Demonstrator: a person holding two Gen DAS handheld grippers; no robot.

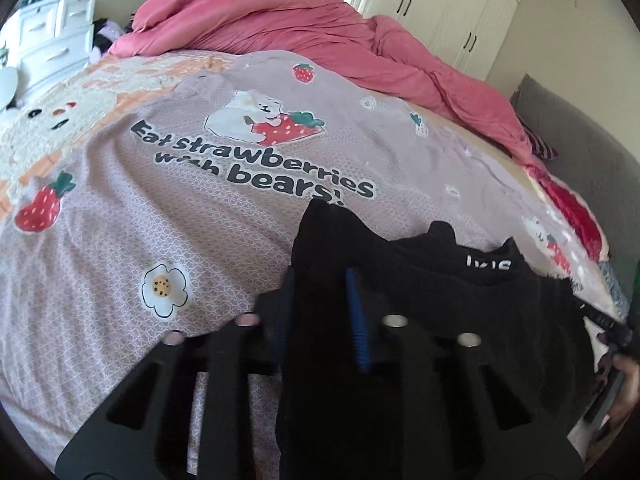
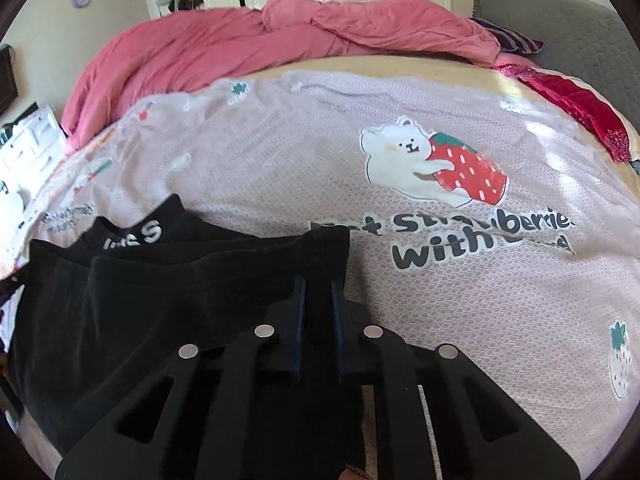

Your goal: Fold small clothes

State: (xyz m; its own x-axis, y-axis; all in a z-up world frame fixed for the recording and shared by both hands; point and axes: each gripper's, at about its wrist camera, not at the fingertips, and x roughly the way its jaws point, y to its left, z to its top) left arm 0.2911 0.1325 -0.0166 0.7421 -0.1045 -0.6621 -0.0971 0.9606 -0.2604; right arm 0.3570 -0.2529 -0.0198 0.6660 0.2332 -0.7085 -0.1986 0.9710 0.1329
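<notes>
We hold the black shorts point(image 1: 432, 304) by two corners of the top edge. Our left gripper point(image 1: 320, 280) is pinched tight on the left corner, with black cloth squeezed between its blue pads. Our right gripper point(image 2: 318, 276) is pinched tight on the right corner the same way. Both are nearly all the way closed, with only the thin cloth between.

To do this step well, we think we should keep both pinches firm and keep our two hands level, so the top edge stays straight. Then we can lay the shorts flat on the bed cover point(image 1: 168, 208) and smooth them before we fold one half over the other. If one hand goes faster, the cloth may twist or bunch up.

The shorts are small, soft and black. They have a stretchy band at the top with white letters point(image 2: 134, 236) on it. They hang between our grippers, low and near us, over the pale cover with bears and strawberries. A pink blanket point(image 2: 208, 40) is bunched up far behind.
</notes>
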